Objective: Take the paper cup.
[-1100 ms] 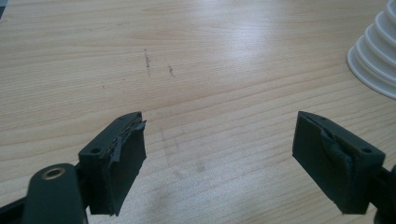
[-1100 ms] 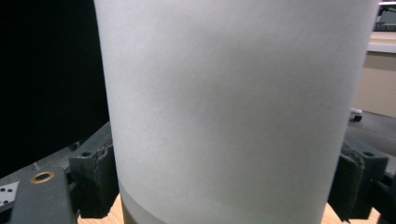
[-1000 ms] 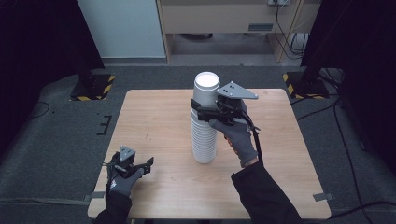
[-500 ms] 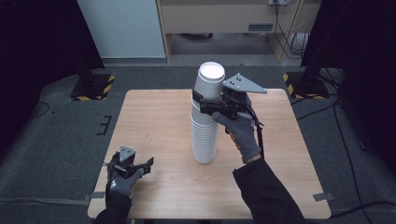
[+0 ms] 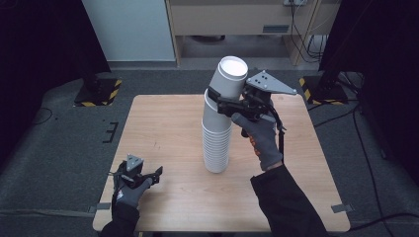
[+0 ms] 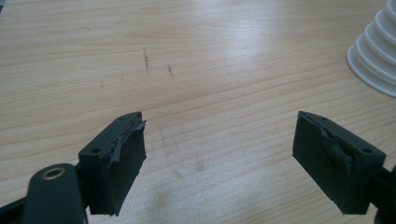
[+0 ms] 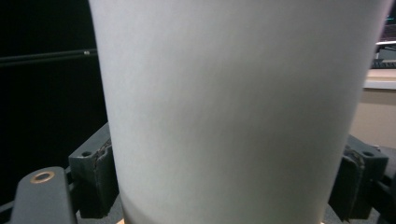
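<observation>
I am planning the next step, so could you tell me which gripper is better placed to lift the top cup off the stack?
Right. The right gripper is shut on the top cup of the stack of white cups, while the left gripper lies open near the table's front edge, apart from it.

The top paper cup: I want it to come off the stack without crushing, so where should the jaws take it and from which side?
Grip the top paper cup on its bare side wall above the stack, coming in level from the right, as the right gripper does. Its inverted, tapered wall gives two opposite faces, and the jaws sit on either side of it.
</observation>
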`<state>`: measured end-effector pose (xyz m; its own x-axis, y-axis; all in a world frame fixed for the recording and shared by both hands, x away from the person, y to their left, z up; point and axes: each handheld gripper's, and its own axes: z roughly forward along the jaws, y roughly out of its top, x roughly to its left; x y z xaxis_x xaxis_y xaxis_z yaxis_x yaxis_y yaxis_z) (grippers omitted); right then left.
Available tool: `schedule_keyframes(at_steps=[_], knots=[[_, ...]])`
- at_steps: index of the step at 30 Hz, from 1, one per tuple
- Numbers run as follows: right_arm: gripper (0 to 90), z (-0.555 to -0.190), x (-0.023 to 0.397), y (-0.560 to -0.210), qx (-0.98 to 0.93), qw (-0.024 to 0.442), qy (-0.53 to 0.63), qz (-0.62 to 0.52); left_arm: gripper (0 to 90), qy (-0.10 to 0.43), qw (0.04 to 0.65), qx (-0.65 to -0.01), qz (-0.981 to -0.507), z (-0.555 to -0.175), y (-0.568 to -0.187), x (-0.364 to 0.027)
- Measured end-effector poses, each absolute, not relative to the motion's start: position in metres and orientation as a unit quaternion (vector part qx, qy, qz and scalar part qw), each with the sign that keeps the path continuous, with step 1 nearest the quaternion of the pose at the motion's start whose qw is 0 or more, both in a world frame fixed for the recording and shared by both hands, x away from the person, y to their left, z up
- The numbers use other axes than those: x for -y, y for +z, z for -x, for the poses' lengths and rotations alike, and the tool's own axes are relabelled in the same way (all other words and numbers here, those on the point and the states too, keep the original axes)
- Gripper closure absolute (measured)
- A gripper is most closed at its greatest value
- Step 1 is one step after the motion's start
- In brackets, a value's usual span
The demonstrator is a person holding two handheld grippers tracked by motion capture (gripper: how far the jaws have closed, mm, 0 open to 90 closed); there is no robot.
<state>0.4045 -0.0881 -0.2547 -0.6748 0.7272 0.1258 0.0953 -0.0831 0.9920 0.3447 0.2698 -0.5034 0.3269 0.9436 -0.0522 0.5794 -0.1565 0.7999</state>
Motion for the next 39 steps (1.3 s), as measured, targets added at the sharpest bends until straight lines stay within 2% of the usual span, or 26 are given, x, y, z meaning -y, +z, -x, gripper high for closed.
schedule_keyframes(at_steps=[22,29,39], knots=[[15.1,-0.391,0.134,-0.244,-0.609,0.254,0.669,-0.343,15.5,0.248,0.387,-0.526,-0.716,-0.344,-0.502,-0.270],[15.1,-0.385,0.153,-0.260,-0.610,0.255,0.658,-0.361,15.4,0.249,0.391,-0.520,-0.718,-0.344,-0.502,-0.269],[15.1,-0.373,0.183,-0.303,-0.612,0.236,0.643,-0.394,19.2,0.255,0.395,-0.516,-0.716,-0.343,-0.500,-0.269]])
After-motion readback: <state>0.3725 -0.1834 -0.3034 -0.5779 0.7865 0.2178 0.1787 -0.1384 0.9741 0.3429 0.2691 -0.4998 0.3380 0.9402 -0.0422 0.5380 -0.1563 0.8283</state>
